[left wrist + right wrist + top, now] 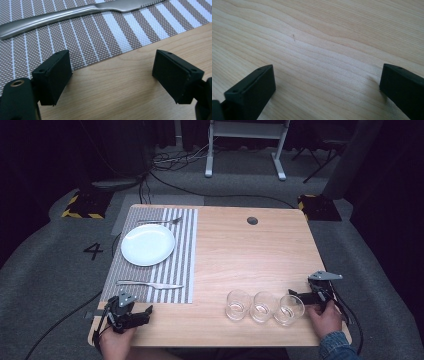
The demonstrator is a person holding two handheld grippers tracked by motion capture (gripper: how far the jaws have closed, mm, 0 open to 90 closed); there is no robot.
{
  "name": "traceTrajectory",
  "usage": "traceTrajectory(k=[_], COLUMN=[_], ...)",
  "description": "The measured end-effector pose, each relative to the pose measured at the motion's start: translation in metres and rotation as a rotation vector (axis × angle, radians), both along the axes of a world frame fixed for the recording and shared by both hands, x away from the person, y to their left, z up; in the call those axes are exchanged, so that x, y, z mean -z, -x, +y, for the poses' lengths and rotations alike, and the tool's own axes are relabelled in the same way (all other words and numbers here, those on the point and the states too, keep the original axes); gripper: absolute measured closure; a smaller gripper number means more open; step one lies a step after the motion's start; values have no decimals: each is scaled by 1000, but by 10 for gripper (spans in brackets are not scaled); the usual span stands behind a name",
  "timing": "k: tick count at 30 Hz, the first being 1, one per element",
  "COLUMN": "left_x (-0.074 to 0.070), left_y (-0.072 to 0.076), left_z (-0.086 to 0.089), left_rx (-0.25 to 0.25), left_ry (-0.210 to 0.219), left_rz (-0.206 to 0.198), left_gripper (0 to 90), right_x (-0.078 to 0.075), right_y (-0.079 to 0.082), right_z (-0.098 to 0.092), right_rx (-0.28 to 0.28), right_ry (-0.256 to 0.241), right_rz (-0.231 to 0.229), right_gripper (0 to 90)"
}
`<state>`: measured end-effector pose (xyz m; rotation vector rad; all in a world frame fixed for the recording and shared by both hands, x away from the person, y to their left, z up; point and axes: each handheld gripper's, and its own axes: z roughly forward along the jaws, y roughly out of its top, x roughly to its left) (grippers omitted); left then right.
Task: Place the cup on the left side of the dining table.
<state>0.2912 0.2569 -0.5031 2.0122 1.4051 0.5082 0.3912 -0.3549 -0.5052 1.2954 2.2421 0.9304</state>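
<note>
Three clear drinking glasses (pixel 264 306) stand in a tight row near the front edge of the light wooden table (pixel 240 250), each just beside the next, right of centre. We hold the right gripper (pixel 306 298) at the right end of that row, near the outermost glass; in the right gripper view its two black jaws stand wide apart over bare wood grain with nothing between them. Our left gripper (pixel 139 316) sits at the front left corner of the table, and in the left gripper view its jaws are likewise spread wide and empty, one over the edge of the grey-and-white striped woven placemat (pixel 82 37), the other over wood. On that placemat a silver table knife (pixel 149 284) lies crosswise along the near side, close ahead of the left gripper. Beyond it rests a round white plate (pixel 148 244), and past the plate a silver fork (pixel 160 221) lies near the far edge of the mat. A small dark round hole (pixel 252 220) marks the table's far side.
</note>
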Motion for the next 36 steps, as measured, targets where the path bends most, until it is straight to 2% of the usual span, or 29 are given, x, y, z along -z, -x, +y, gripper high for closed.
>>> traceTrajectory(k=[1, 3, 11, 12, 15, 17, 18, 19, 20, 21, 22, 27, 29, 32, 35, 36], left_x=[-1, -9, -28, -35, -43, -50, -59, -59, -66, -66, -72, -79, -81, -88, -92, -96], left_y=[0, 1, 2, 3, 6, 8, 12, 12, 14, 14, 14, 12, 11, 11, 12, 12], left_z=[-1, -4, -9, -9, -10, -11, -14, -14, -19, -19, -24, -33, -36, -40, -44, -50], left_rx=[3, 14, 31, 28, 28, 31, 24, 24, 30, 30, 50, 67, 67, 75, 91, 114], left_ry=[10, 38, 53, 64, 89, 108, 113, 113, 106, 106, 98, 83, 92, 134, 139, 122], left_rz=[7, -9, -43, -51, -70, -93, -154, -154, -202, -202, -217, -212, -213, -217, -223, -231], left_gripper=[176, 167, 167, 168, 169, 174, 186, 193, 198, 198, 198, 198, 199, 202, 201, 199], right_x=[0, 0, 0, 0, 0, 0, 0, 0, 0, 0, 0, 0, 0, 0, 0, 0], right_y=[0, 0, 0, 0, 0, 0, 0, 0, 0, 0, 0, 0, 0, -1, -1, -1], right_z=[0, 0, 0, 0, 0, 0, 0, 0, 0, 0, 0, 0, 0, -1, -1, -1], right_rx=[0, -1, -2, -2, -2, -2, -2, -2, -3, -4, -5, -5, -5, -7, -7, -7], right_ry=[0, -1, 0, 0, 0, 0, 0, 0, 0, 0, 0, 0, 0, -2, -2, -3], right_rz=[0, 0, 0, 0, 0, 0, 0, 0, 0, 0, 0, 0, 0, -1, 0, 0], right_gripper=[6, 6, 6, 6, 6, 6, 6, 6, 6, 6, 6, 6, 6, 6, 6, 6])
